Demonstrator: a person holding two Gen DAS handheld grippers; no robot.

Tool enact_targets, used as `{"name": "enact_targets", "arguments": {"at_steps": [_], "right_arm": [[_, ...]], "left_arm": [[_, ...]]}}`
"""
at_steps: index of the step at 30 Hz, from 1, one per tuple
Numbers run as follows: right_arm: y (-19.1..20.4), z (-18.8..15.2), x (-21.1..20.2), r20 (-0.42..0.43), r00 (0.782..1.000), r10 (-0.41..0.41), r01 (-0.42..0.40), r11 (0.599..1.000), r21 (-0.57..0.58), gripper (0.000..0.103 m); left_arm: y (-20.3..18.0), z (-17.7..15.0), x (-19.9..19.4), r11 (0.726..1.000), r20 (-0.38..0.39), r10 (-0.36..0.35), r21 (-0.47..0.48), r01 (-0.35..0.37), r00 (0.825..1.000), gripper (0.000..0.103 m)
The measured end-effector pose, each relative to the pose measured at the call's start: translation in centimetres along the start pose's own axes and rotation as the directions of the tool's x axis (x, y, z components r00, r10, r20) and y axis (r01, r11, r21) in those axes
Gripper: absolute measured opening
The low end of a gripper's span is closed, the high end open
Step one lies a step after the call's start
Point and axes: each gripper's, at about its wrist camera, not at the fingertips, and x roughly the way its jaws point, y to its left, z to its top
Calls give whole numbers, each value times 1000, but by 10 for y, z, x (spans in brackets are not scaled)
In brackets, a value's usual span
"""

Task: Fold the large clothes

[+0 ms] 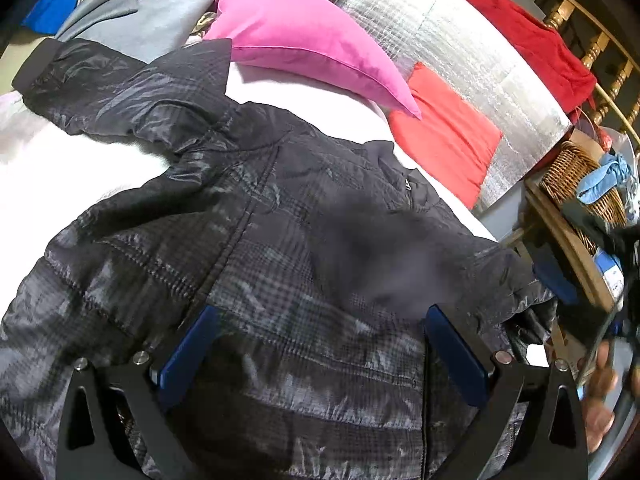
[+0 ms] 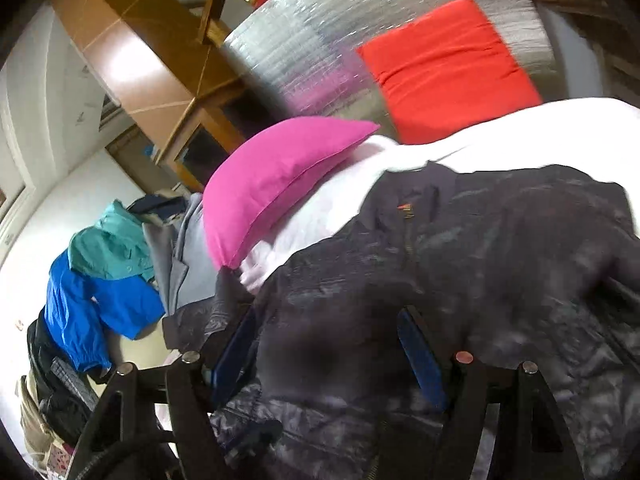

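Note:
A dark grey plaid puffer jacket (image 1: 256, 248) lies spread front-up on a white bed (image 1: 60, 172), one sleeve stretched to the upper left. My left gripper (image 1: 320, 316) is open, its blue pads wide apart just over the jacket's lower body. In the right wrist view the same jacket (image 2: 480, 248) fills the lower right. My right gripper (image 2: 332, 320) is open, with jacket fabric bulging between its blue pads; I cannot tell if the pads touch it.
A pink pillow (image 1: 312, 40) and a red cushion (image 1: 444, 136) lie at the bed's head against a silver foil sheet (image 1: 452, 40). A wicker basket (image 1: 576, 176) stands on the right. Blue and teal clothes (image 2: 100, 280) are piled on the left.

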Motion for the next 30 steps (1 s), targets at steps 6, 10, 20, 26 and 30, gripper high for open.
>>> {"name": "enact_targets", "arguments": {"at_steps": [6,10,20,26,30], "right_arm": [[-50,-49,-46,143,990,4,-25,989,149,77],[-67,-70,-51,165,986,36,-70,977,201,79],[-67,-68,-56,180,977,111,-146,970,196,79],[-68,-65,-70,239,962,129,-179,964,199,79],[-78,-64,-75,258,957,130,-193,953,235,79]], "left_arm": [[1,0,-1,1000,0,-5,-3,5,1000,103],[2,-2,-2,1000,-19,-19,11,19,1000,103],[-17,14,7,995,-123,-105,-13,104,987,103],[-33,32,49,997,-272,-72,-54,59,960,82],[-32,38,71,998,-347,56,-10,-64,936,16]]}}
